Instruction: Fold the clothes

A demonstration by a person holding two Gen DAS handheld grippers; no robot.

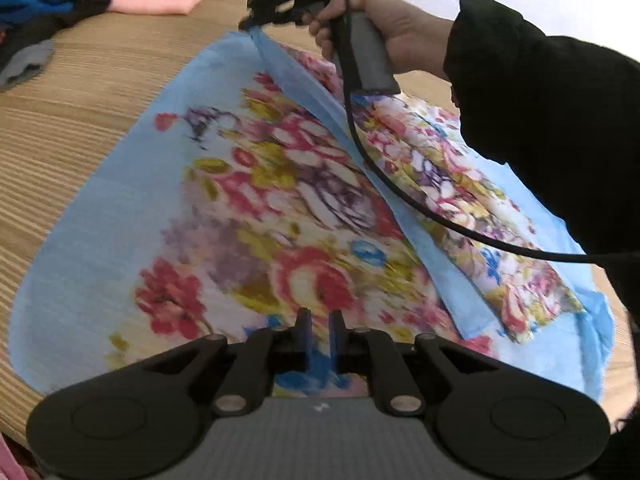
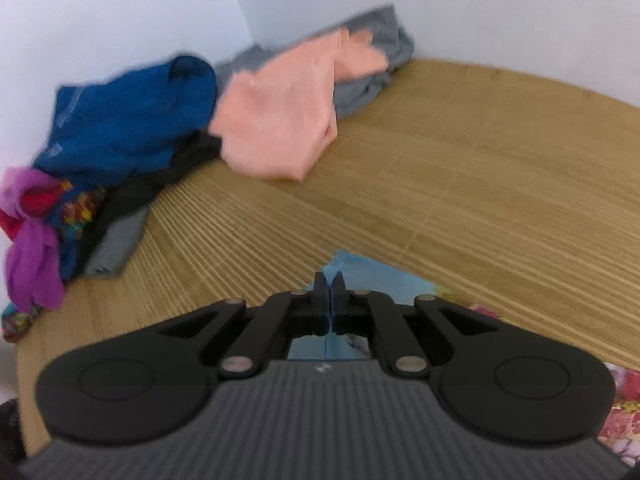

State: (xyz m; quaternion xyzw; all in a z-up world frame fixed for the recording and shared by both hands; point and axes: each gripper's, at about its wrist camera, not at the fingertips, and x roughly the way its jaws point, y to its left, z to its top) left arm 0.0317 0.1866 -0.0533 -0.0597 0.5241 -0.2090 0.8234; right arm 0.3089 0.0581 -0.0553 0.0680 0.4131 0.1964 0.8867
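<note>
A floral cloth (image 1: 280, 200) with a pale blue border lies spread on the wooden table (image 1: 80, 120), its right part folded over along a diagonal blue edge. My left gripper (image 1: 321, 314) hovers low over the near edge of the cloth. Its jaws stand slightly apart, and only the printed fabric below shows in the gap. At the far corner, my right gripper (image 1: 247, 24) is shut on the blue border and holds it lifted. In the right wrist view the blue cloth (image 2: 368, 276) is pinched between that gripper's (image 2: 330, 280) fingers.
A person's hand (image 1: 400, 32) and black sleeve (image 1: 540, 120) hold the right gripper, and its cable (image 1: 400, 192) trails across the cloth. Against the white wall lies a pile of clothes: blue (image 2: 132, 120), peach (image 2: 280, 120), grey (image 2: 384, 40) and purple (image 2: 32, 240).
</note>
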